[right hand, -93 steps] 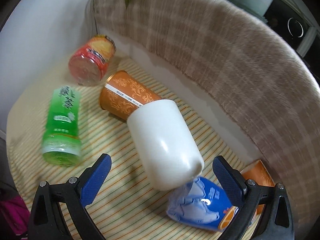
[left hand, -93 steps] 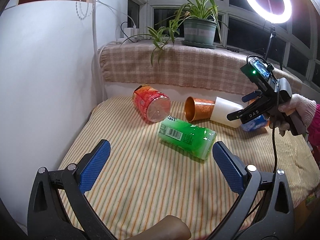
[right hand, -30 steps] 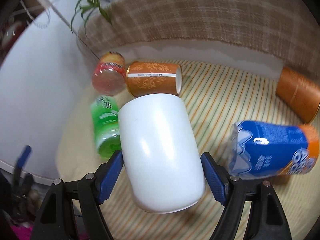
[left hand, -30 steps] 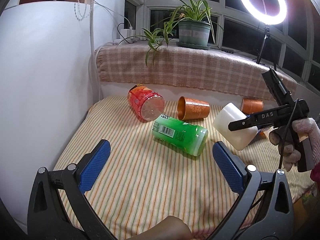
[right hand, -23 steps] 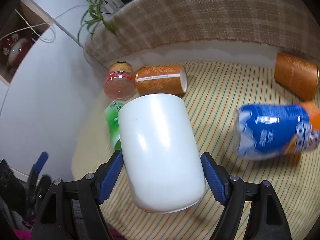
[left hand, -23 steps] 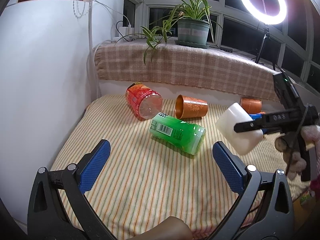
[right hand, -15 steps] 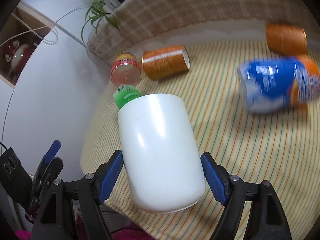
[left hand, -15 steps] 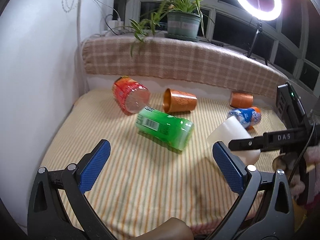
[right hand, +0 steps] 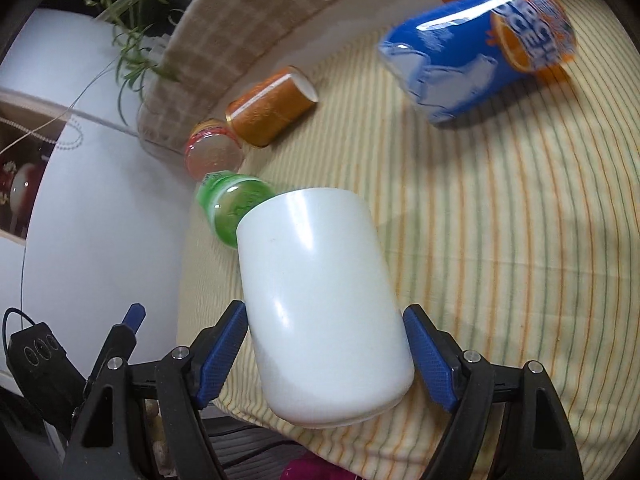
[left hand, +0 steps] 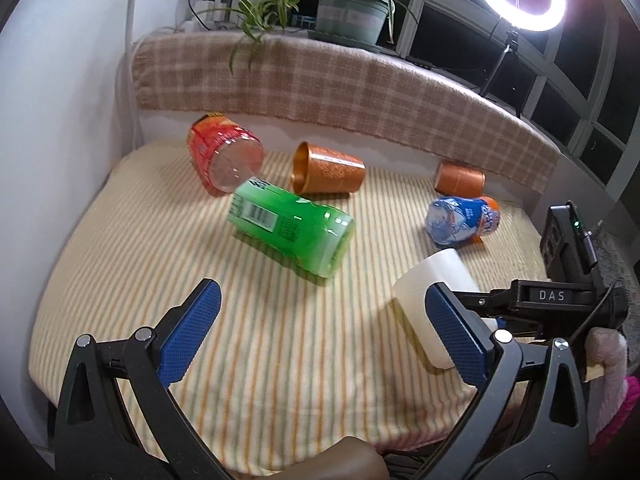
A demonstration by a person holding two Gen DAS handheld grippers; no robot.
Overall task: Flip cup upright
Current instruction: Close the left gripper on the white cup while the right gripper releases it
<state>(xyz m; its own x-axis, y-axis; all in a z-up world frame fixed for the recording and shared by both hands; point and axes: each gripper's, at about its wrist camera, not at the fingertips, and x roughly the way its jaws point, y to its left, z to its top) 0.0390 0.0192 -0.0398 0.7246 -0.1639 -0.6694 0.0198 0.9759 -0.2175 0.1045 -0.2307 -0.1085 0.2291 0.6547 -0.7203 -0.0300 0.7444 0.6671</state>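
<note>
A plain white cup (right hand: 320, 300) is clamped between the blue pads of my right gripper (right hand: 326, 356), held tilted just above the striped cloth near the table's front edge. In the left wrist view the same cup (left hand: 420, 292) sits at the right, partly behind my left gripper's right finger, with the right gripper's black body (left hand: 552, 296) behind it. My left gripper (left hand: 320, 332) is open and empty, hovering over the front of the table.
On the striped cloth (left hand: 160, 240) lie a green bottle (left hand: 292, 228), a red jar (left hand: 224, 156), an orange cup (left hand: 326, 168), a second orange cup (left hand: 460, 178) and a blue-orange bottle (left hand: 460, 220). A plaid-covered ledge (left hand: 320, 88) runs behind. A white wall stands left.
My right gripper closed on the white cup, lifted it off the cloth and carried it toward the front edge while turning it. The left gripper stayed open and shifted slightly.
</note>
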